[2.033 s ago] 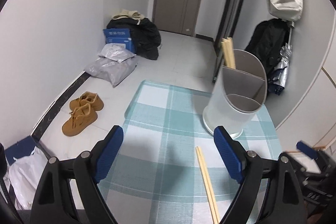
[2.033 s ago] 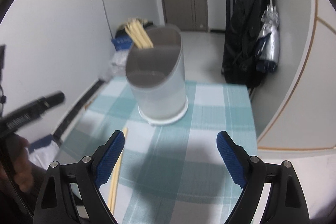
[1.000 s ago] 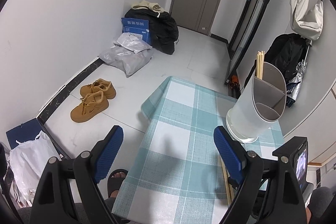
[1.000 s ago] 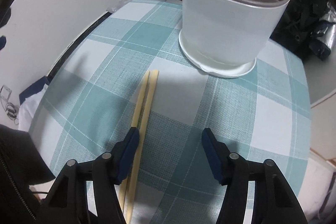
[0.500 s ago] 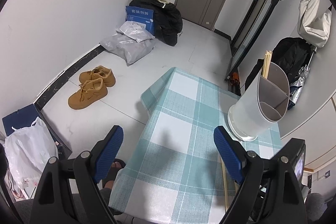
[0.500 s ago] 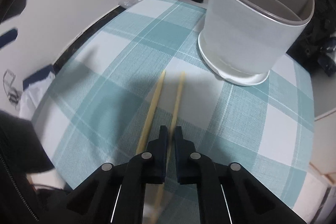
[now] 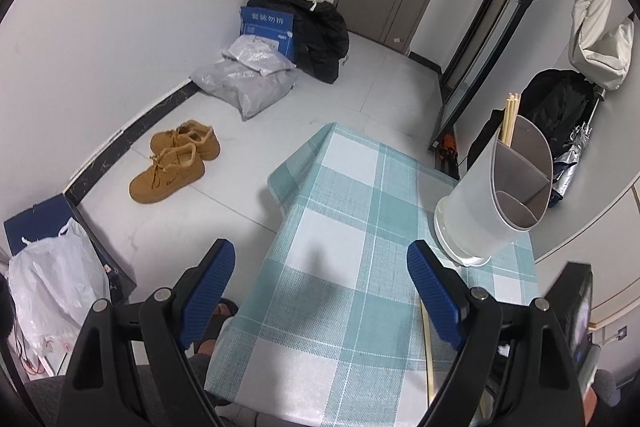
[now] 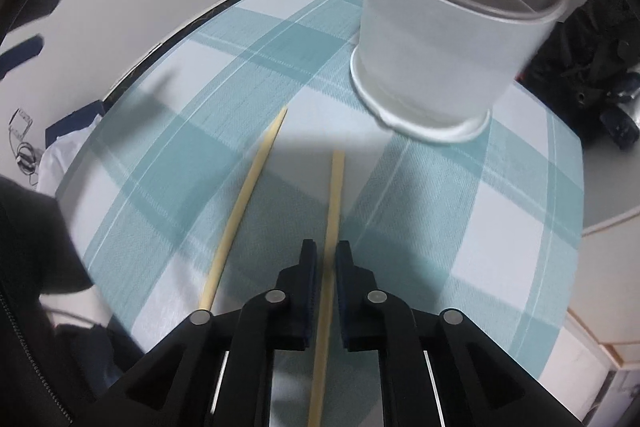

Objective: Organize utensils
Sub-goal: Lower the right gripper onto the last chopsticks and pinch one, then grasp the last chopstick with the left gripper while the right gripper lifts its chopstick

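Observation:
A white divided utensil holder [image 8: 440,47] stands on the teal checked tablecloth [image 8: 460,227]. In the left wrist view the holder [image 7: 480,211] has several chopsticks [image 7: 510,115] upright in its far compartment. My right gripper [image 8: 326,255] points steeply down with one wooden chopstick [image 8: 334,195] between its pads. Its jaws are opening slightly, but the stick stays sharp and moves with them. A second chopstick [image 8: 248,195] lies loose on the cloth to its left. My left gripper [image 7: 320,251] hangs open and empty over the table's left part.
The table's left edge [image 7: 248,307] drops to a tiled floor with tan shoes [image 7: 172,163], grey bags [image 7: 248,83] and a white plastic bag [image 7: 52,287]. A person's dark sleeve [image 8: 40,247] is at the left. Dark coats [image 7: 560,99] hang behind the holder.
My right gripper has closed from half open around the right chopstick of the pair. The two sticks, side by side before, now lie apart. The left gripper stays open and hardly moves.

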The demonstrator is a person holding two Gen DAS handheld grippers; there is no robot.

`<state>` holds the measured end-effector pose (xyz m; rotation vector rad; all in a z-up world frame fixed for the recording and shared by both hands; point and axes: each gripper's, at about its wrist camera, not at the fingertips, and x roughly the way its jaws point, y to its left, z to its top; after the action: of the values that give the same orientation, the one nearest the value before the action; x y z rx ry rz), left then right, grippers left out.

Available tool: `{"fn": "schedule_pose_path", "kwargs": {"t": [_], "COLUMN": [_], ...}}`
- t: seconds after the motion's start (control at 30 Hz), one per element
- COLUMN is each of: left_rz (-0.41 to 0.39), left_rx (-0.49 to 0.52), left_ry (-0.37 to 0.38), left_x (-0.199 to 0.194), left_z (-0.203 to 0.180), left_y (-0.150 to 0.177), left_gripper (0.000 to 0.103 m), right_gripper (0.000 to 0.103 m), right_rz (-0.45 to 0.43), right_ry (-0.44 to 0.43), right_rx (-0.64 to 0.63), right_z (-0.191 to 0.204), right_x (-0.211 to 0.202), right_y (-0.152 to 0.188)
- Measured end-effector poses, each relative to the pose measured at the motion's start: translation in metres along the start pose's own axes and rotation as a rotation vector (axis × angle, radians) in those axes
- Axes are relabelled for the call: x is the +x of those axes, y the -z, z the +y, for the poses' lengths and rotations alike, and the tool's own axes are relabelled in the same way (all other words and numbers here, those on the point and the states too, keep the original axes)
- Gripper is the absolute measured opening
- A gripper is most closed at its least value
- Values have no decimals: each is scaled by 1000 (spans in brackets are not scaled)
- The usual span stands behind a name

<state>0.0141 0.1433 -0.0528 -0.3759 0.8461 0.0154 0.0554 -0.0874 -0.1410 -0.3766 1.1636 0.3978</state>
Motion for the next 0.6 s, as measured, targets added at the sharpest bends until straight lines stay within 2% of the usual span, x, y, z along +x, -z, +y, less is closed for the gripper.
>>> {"fn": "schedule_pose_path", "kwargs": {"t": [0.17, 0.27, 0.37, 0.4, 0.5, 0.6], "left_rz": [25, 35, 53, 63, 75, 88], "left_rx": [-18, -14, -7, 2, 38, 72], "left_ry": [-15, -43, -59, -60, -65, -75], "left_x": [7, 11, 15, 18, 23, 32], "left_z": [3, 3, 2, 0, -9, -22], "left_y": [1, 2, 4, 5, 9, 16], "left_gripper": [85, 85, 85, 85, 85, 85], "right_gripper": [23, 23, 13, 7, 5, 5], "right_rz": [-9, -14, -14, -14, -26, -100], "right_ry": [-27, -33, -51, -68, -117, -132], "right_rx": [44, 57, 52, 59, 97, 153], "right_z": [-5, -8, -10, -12, -20, -32], "right_x": [13, 17, 19, 19, 17, -1], "right_y": [-24, -34, -38, -39, -38, -33]}}
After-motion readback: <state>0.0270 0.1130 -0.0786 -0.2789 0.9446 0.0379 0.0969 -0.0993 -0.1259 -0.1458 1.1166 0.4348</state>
